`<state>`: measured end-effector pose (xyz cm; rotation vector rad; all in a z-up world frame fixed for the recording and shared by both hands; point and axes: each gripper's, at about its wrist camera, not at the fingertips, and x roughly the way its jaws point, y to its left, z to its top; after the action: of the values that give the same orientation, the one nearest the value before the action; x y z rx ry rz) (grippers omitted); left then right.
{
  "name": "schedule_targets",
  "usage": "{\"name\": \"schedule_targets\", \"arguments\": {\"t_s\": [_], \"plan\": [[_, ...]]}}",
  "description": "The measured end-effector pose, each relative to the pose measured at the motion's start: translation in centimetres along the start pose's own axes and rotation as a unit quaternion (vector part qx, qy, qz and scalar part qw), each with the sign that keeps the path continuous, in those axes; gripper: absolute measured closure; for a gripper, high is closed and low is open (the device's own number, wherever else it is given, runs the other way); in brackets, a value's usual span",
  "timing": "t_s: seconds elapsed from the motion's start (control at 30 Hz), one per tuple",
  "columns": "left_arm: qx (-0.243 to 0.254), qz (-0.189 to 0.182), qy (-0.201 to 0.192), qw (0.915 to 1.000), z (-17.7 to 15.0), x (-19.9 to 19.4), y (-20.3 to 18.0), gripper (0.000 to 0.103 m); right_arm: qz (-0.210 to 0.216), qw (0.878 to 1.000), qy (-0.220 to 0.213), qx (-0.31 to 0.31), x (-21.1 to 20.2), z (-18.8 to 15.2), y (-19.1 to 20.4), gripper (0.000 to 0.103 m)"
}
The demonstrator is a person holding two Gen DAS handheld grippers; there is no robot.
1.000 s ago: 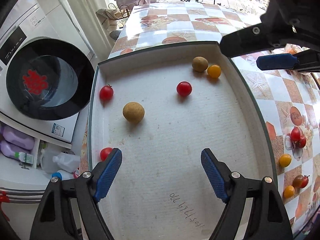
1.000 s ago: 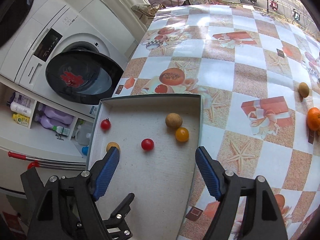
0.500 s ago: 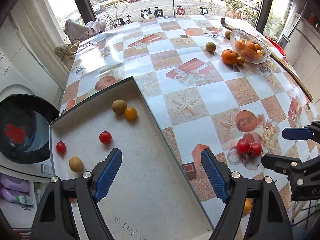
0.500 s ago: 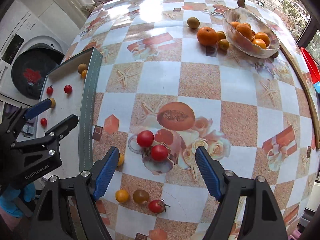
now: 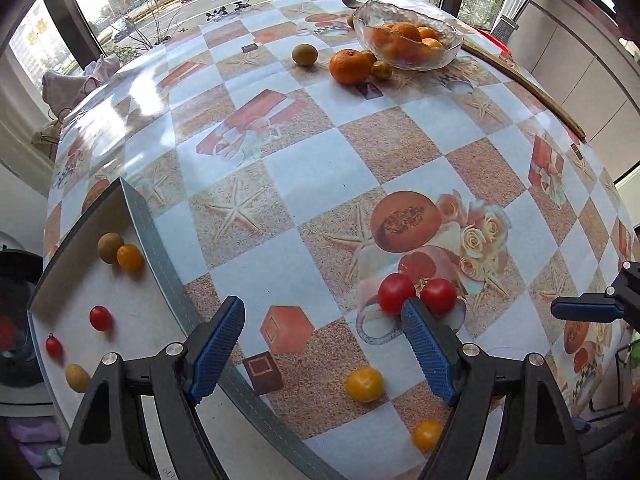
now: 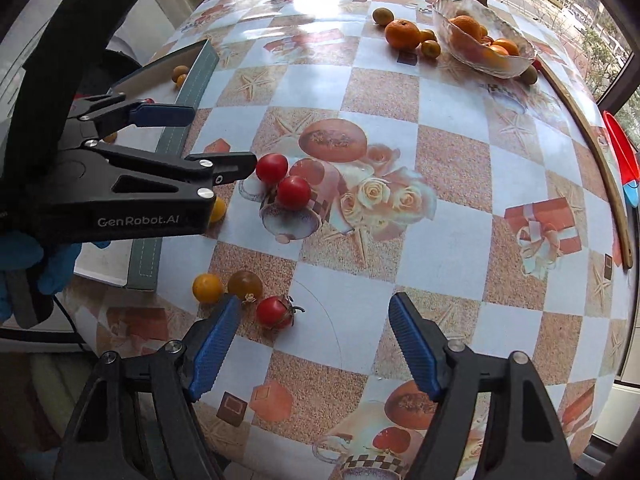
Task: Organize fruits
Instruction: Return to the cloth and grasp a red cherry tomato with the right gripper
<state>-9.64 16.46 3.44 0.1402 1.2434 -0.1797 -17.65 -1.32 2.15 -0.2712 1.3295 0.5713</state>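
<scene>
- Jaws first: my left gripper [image 5: 323, 344] has its blue pads wide apart and holds nothing; my right gripper [image 6: 312, 344] is likewise spread and empty.
- Fruit to sort: two red tomatoes [image 5: 416, 298] sit touching each other at centre right of the left wrist frame, just beyond my left gripper's right pad; a yellow tomato [image 5: 364, 384] lies between the pads lower down, another at the bottom edge.
- Destination, as I judge it: the tray [image 5: 160, 236] at lower left of that frame, with small fruit already lying in it.
- In the right wrist frame, a stemmed red tomato [image 6: 275, 312] lies just beside my right gripper's left pad, near a yellow and an amber one.
- Doing it well: I centre one fruit between the pads before closing; the red pair touch, so I come in from the free side and squeeze gently, since such skins likely split.
- I keep my two grippers apart so they do not collide.
</scene>
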Motion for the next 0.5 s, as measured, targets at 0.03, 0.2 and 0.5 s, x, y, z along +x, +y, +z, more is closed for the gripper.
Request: {"name": "schedule_targets", "arguments": {"t_s": [0.03,0.2,0.5], "plan": [[0.004,-0.003,0.002,1.0,0.0,0.2,-0.3,0.021,0.002,1.0,0.002,-0.008,0.3,-0.2,0.3,0.034],[0.017,-0.015,0.009,0.9997,0.2,0.9,-1.1,0.021,0.009,0.999,0.01,-0.033,1.7,-1.1,1.6,0.045],[-0.04,-0.041,0.009,0.9983,1.2,1.7,0.6,0.021,0.016,0.998,-0.014,-0.062,2.6,0.0,2.8,0.058]]}}
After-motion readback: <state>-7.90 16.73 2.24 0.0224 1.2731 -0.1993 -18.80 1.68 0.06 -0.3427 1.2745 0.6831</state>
